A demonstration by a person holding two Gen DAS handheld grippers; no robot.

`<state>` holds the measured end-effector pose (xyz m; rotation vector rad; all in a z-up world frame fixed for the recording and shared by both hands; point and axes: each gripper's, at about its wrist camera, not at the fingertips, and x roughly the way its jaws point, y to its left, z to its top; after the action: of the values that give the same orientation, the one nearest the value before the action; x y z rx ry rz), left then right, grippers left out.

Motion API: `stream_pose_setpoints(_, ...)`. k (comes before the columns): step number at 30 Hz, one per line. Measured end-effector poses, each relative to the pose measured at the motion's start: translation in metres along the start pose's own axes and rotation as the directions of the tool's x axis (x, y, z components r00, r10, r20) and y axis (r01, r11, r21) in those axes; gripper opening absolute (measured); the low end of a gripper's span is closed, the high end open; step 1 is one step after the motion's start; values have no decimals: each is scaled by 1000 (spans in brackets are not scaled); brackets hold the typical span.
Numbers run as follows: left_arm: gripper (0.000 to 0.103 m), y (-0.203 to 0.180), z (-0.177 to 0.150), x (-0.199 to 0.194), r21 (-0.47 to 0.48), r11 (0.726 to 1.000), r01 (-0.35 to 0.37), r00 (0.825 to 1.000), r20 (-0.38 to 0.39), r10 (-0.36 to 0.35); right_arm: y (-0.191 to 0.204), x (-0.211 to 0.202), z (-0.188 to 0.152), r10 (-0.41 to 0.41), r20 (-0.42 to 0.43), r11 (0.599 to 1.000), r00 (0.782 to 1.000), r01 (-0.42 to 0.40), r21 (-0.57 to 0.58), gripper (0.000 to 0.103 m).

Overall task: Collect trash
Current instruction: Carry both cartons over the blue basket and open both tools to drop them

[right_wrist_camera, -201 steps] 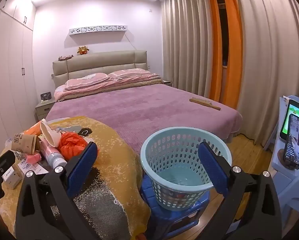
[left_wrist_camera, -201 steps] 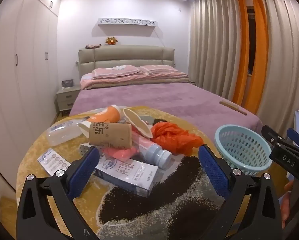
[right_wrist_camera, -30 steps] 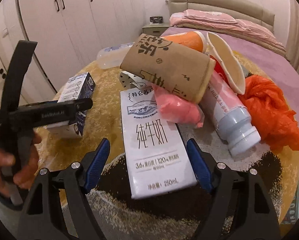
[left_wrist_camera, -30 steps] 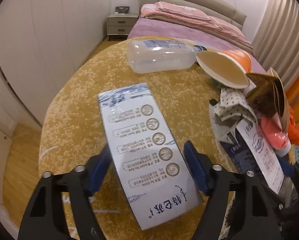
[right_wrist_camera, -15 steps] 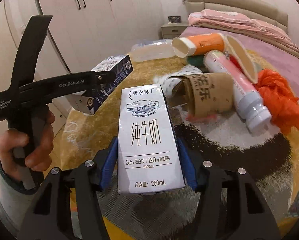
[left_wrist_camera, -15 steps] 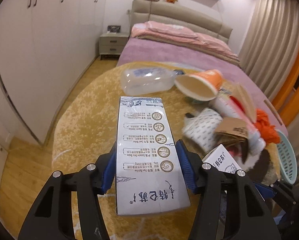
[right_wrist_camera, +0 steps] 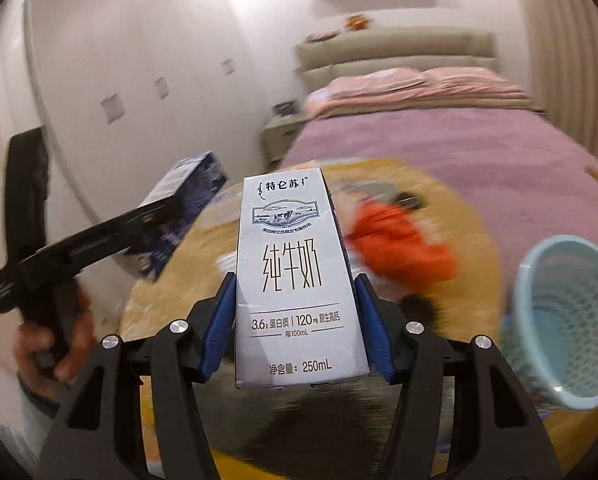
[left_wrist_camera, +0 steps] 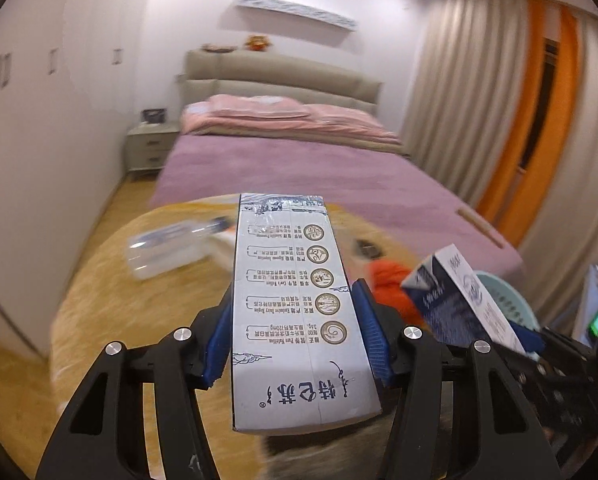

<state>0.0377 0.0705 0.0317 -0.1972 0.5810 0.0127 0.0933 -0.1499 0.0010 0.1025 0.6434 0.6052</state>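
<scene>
My left gripper is shut on a white and blue milk carton, lifted above the yellow round table. My right gripper is shut on a second white milk carton, also held in the air. In the left wrist view the right gripper's carton shows at the right. In the right wrist view the left gripper's carton shows at the left, with a hand on that tool's handle. A light blue basket stands at the right, beside the table.
On the table lie a clear plastic bottle, an orange bag and other blurred litter. A bed with a purple cover lies beyond the table. White wardrobes line the left wall and curtains hang at the right.
Both grippers closed on their cartons and lifted them off the table. Both views have swung to the right, so the basket has come into the right wrist view.
</scene>
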Motion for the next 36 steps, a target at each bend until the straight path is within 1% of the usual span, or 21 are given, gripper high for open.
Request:
stream_pose_setpoints(3,54,-42,4,17,62,997,56,998,-9,-55,-45,-14,2,-52,27,994,998,49,99,55)
stream_pose_setpoints(5,54,-67,2,32,94,990,101,995,-27,-99,-74,-19,0,-100,27,984,995,95,154,55)
stream_pose_setpoints(8,54,-101,-1,58,108,978,180,982,-74,-173,-111,-24,-8,-163,24,964,986,153,218,55)
stream_pose_setpoints(10,54,-118,-5,71,116,972,205,976,-94,-195,-138,-29,-18,-216,15,943,976,204,265,55)
stream_pose_setpoints(13,54,-145,-12,93,115,964,241,964,-140,-225,-172,-34,-30,-266,-3,911,964,252,327,55)
stream_pose_setpoints(16,54,-177,-18,107,149,948,280,953,-167,-254,-199,-38,-41,-369,-37,865,929,357,352,55)
stream_pose_setpoints(17,54,-190,-21,113,164,940,299,946,-182,-269,-207,-39,-44,-406,-54,847,912,398,352,55)
stream_pose_setpoints(19,54,-210,-26,125,175,928,328,934,-210,-291,-220,-34,-46,-435,-80,826,897,433,360,55)
stream_pose_setpoints(22,54,-238,-42,148,178,913,367,910,-273,-312,-234,-30,-52,-472,-122,793,873,480,374,55)
stream_pose_setpoints(23,54,-247,-49,159,173,910,378,900,-299,-317,-238,-28,-54,-487,-146,779,861,504,373,55)
stream_pose_setpoints(24,54,-256,-56,170,165,905,392,887,-329,-324,-241,-24,-56,-495,-165,770,853,518,372,55)
stream_pose_setpoints(25,54,-259,-61,178,160,903,399,879,-347,-327,-245,-20,-59,-497,-185,762,848,528,374,55)
stream_pose_setpoints(27,54,-267,-71,197,148,901,408,862,-386,-328,-255,-12,-63,-481,-212,757,851,525,389,55)
stream_pose_setpoints(28,54,-268,-74,202,143,901,410,857,-399,-327,-259,-9,-67,-474,-227,750,851,525,401,55)
stream_pose_setpoints(30,54,-268,-82,215,117,902,416,839,-431,-331,-272,-4,-73,-457,-258,737,851,525,426,56)
stream_pose_setpoints(33,55,-264,-90,223,101,902,421,826,-454,-335,-286,0,-82,-412,-288,722,865,502,476,57)
stream_pose_setpoints(34,55,-264,-89,226,100,901,423,823,-460,-335,-289,0,-85,-400,-291,717,869,494,492,57)
stream_pose_setpoints(35,55,-262,-89,226,92,898,430,815,-466,-343,-291,-1,-85,-396,-287,715,872,489,499,57)
stream_pose_setpoints(36,59,-262,-90,227,86,896,435,812,-468,-350,-291,-3,-85,-392,-280,717,876,482,504,57)
